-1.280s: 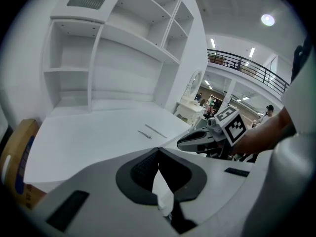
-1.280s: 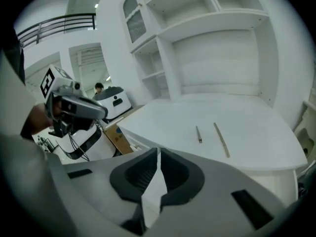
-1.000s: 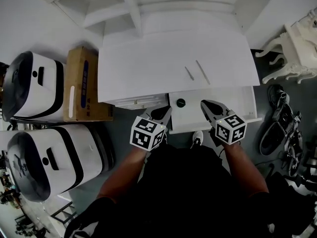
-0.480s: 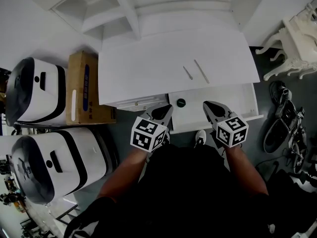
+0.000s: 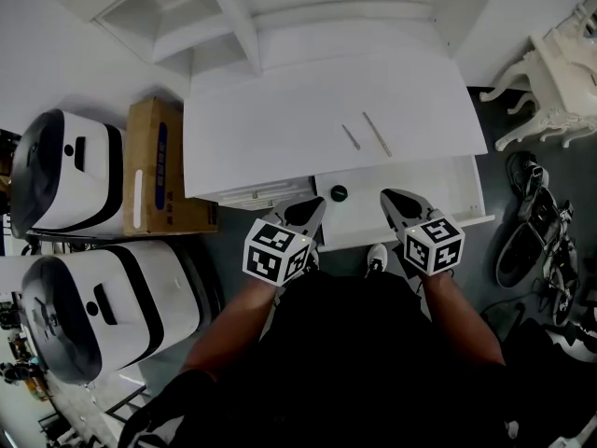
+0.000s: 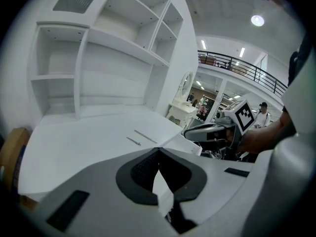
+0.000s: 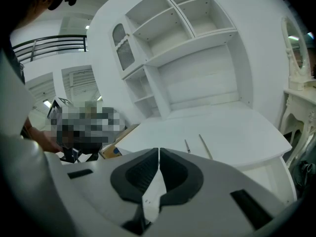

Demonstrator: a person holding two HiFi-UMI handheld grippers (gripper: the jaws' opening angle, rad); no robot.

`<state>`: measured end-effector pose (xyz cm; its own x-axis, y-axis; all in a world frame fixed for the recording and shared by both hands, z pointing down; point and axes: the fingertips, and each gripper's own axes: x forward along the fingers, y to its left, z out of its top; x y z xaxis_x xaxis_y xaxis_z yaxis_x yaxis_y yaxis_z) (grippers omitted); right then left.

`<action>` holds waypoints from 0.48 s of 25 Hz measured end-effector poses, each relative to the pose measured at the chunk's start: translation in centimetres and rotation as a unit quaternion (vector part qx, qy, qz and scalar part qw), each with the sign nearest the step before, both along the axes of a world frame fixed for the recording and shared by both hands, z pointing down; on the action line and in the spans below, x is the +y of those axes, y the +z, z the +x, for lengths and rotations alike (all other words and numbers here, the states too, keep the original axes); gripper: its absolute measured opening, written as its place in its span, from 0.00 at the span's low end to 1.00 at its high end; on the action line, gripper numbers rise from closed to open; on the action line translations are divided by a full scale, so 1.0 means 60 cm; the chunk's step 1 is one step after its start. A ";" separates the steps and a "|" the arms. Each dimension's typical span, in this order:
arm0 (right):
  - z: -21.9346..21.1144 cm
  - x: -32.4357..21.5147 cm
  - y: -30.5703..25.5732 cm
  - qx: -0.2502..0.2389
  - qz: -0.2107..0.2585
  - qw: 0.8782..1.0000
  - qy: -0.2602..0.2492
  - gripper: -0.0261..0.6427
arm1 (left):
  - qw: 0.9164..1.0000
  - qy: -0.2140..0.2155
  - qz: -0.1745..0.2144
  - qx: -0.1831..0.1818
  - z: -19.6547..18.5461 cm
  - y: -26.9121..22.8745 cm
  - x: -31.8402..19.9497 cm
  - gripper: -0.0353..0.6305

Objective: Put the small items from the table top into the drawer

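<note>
Covering part of the drawer's (image 5: 452,187) near edge, the left gripper (image 5: 313,206) and right gripper (image 5: 391,197) hang side by side and apart over its pulled-out front. The person's dark torso hides whatever lies below them. The drawer's inside shows only as a pale strip. A small dark round thing (image 5: 339,193) sits at its left end, and whether it lies loose in the drawer or is fixed there cannot be told. In the left gripper view only one corner of the drawer (image 6: 190,144) shows past the gripper's body.

The left gripper's (image 6: 158,151) jaws are closed, tips touching, with nothing between them. The right gripper's (image 7: 158,151) jaws are likewise pressed together and empty.

Two thin items lie on the table top (image 5: 270,129), on its right half near the front edge, just behind the drawer: a short stick (image 5: 351,137) and a long stick (image 5: 377,134). What they are made of is too fine to make out. They lie flat, close beside each other without touching, nearly parallel. Each long axis slants, with the far end toward the left and the near end toward the right, pointing at the drawer. The gripper views show both the short stick (image 6: 133,141) (image 7: 187,146) and the long stick (image 6: 145,136) (image 7: 205,146) well ahead of the closed tips.

A cardboard box (image 5: 154,164) stands against the desk's left side, and a white chair (image 5: 558,75) is cut off at the right edge.
</note>
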<state>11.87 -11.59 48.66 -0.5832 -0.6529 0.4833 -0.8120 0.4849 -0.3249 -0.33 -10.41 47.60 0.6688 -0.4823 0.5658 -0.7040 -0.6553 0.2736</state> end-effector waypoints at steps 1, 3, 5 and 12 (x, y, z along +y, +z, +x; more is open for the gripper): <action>-0.001 0.000 0.000 0.000 0.001 1.000 -0.001 0.08 | 1.000 0.000 0.002 -0.002 0.000 0.000 0.000 0.06; -0.003 -0.001 -0.001 0.002 0.002 1.000 -0.004 0.08 | 1.000 -0.001 0.004 -0.003 0.000 -0.001 -0.001 0.06; -0.005 -0.003 -0.001 0.004 0.003 1.000 -0.007 0.08 | 1.000 0.000 0.003 -0.001 0.002 -0.003 -0.001 0.06; -0.006 -0.009 0.001 0.012 0.007 1.000 -0.010 0.08 | 1.000 -0.020 -0.002 -0.010 -0.012 0.006 -0.007 0.06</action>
<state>11.50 -12.11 48.70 -0.5837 -0.6484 0.4887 -0.8102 0.5046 -0.2983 -1.03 -10.84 47.95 0.6377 -0.5060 0.5808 -0.7350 -0.6254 0.2621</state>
